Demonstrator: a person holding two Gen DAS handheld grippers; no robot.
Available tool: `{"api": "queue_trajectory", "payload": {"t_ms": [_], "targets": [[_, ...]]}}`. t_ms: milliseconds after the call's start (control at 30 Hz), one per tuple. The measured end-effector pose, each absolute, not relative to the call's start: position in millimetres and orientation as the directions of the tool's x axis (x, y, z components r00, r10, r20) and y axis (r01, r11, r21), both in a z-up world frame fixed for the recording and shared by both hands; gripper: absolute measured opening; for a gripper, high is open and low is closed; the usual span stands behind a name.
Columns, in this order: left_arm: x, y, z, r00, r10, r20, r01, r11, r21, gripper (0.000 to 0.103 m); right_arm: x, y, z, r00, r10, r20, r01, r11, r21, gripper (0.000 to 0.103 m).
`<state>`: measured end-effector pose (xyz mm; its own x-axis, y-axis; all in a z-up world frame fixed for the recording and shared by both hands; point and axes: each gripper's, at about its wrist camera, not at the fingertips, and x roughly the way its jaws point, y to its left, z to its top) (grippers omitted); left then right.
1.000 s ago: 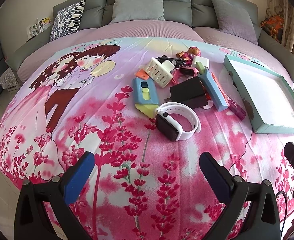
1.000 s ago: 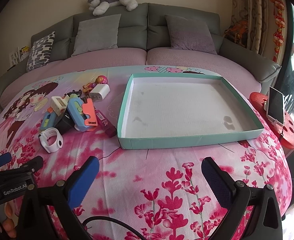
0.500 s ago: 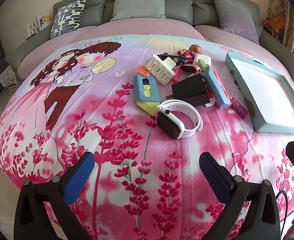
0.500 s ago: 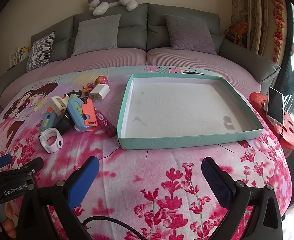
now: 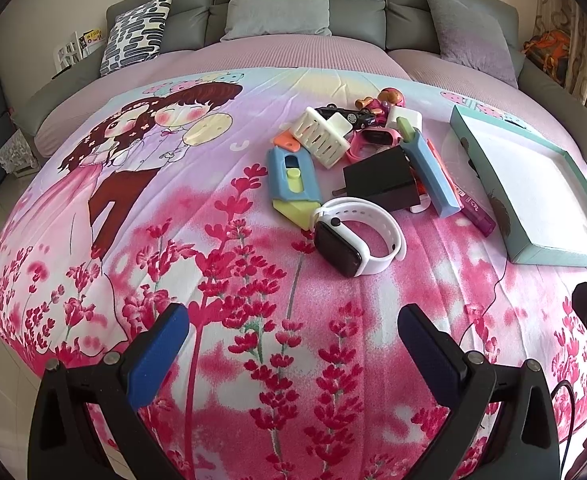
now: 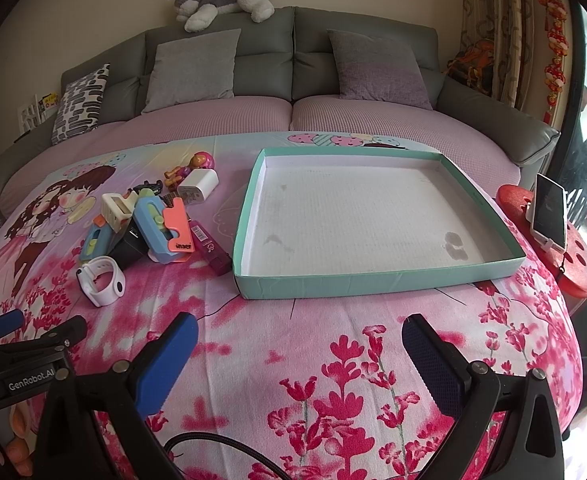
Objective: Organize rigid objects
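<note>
A pile of small rigid objects lies on the pink floral cloth: a white smartwatch (image 5: 359,241), a black charger (image 5: 381,184), a blue-yellow box cutter (image 5: 293,184), a white slotted holder (image 5: 323,138), a long blue cutter (image 5: 429,172), a pink watch (image 5: 373,140) and a white plug (image 6: 198,188). An empty teal tray (image 6: 373,284) sits to the right of the pile. My left gripper (image 5: 293,344) is open and empty, just short of the smartwatch. My right gripper (image 6: 299,354) is open and empty, in front of the tray.
A grey sofa with cushions (image 6: 191,68) runs behind the table. A red stool (image 6: 573,256) with a phone on a stand (image 6: 549,212) stands at the right. The left gripper's body shows in the right wrist view (image 6: 25,354). A toy figure (image 5: 389,100) lies behind the pile.
My left gripper has moved forward toward the pile, so the smartwatch sits nearer its open fingers. The right gripper has not moved.
</note>
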<state>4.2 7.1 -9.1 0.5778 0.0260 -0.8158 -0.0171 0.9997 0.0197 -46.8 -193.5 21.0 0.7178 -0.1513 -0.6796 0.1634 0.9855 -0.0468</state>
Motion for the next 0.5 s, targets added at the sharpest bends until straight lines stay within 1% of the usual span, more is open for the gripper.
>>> {"api": "queue_trajectory", "payload": {"t_ms": [500], "targets": [[4.3,9.3,-11.9,0.571,0.021,-0.82,-0.02,1.0,0.011,0.103,-46.5,-193.0,20.6,0.718,-0.151,-0.68,0.163,0.985,-0.047,0.103]]}}
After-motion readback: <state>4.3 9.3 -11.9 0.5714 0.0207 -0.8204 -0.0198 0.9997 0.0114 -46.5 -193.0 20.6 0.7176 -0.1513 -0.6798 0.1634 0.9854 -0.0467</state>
